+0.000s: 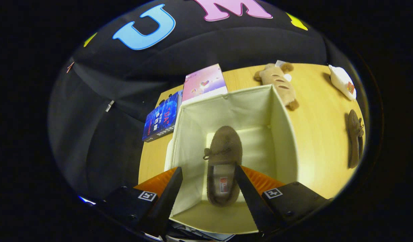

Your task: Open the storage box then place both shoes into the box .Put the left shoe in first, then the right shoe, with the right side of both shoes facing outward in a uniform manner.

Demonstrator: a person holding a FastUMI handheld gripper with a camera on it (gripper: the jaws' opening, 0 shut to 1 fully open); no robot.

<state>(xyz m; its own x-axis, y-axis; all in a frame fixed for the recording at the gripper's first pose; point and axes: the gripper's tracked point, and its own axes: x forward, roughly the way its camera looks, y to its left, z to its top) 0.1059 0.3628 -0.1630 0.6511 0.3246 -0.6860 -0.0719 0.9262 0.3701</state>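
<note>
So the gripper (208,188) hangs wide open over the box (284,134), one brown shoe (225,148) lying inside, the other shoe (355,137) on the table (321,111) far right.

Blue box (161,120), left of storage box (284,134): white print, illegible. Shoe (223,158) insole label: illegible. Gripper (210,188) fingers apart, each carrying square marker tag.

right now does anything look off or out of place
Nothing looks spilled or damaged. One brown shoe lies flat inside the open storage box, between the open tool fingers, which don't touch it. The other shoe waits on the table, resting on its side.
</note>
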